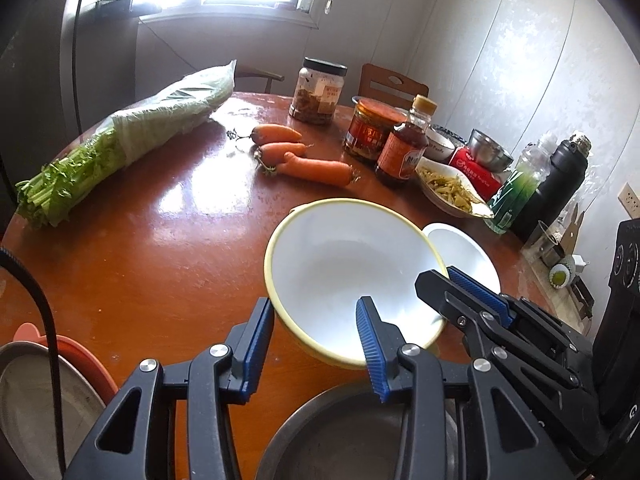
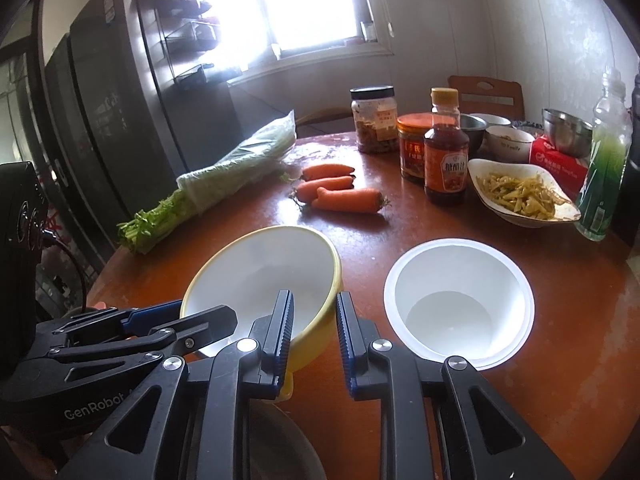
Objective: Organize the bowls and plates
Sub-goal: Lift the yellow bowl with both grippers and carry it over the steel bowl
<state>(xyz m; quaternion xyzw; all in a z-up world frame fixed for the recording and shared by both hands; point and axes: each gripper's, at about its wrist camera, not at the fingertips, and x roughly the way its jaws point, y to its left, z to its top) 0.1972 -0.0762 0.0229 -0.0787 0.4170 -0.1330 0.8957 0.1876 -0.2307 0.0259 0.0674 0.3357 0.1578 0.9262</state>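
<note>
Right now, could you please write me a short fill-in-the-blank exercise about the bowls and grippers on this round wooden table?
1. The yellow-rimmed white bowl has both grippers straddling its ____.
2. The plain white plastic bowl sits to the ____ of the yellow-rimmed bowl in the right wrist view.
3. The number of orange carrots lying beyond the bowls is ____.
4. The left gripper has one finger outside the bowl and one ____ it.

Missing words: rim; right; three; inside

A bright window point(image 2: 304, 4) lights pale paneled walls point(image 1: 520, 60), a dark fridge point(image 2: 120, 112) and a wooden chair point(image 2: 486, 96).
</note>
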